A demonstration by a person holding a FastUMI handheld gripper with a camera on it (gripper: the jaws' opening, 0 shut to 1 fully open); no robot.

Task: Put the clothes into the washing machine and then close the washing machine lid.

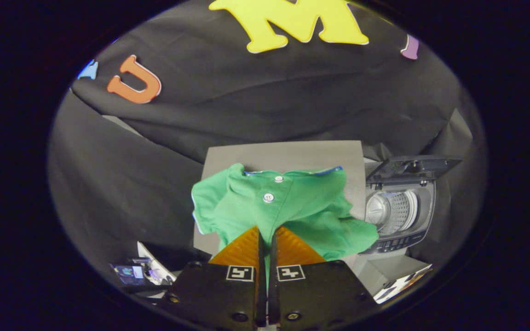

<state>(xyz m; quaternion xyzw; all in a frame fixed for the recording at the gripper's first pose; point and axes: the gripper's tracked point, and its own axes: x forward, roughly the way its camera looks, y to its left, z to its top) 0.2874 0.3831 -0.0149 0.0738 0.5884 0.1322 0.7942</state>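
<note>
Two fingers of the gripper [265, 232] at bottom centre, pressed together on a fold of the green shirt [288, 207], cloth pinched between them. Just beyond, shirt spread mid-frame, lifted in front of the grey table [288, 154], white buttons facing up. Right of centre, washing machine [400, 209], lid [412, 166] raised, drum open. Behind everything, upper frame, black cloth wall [265, 92].

Tongs [266, 232] pointing forward, fingers [242, 250] drawn nearly together, pinching green cloth between them
</note>
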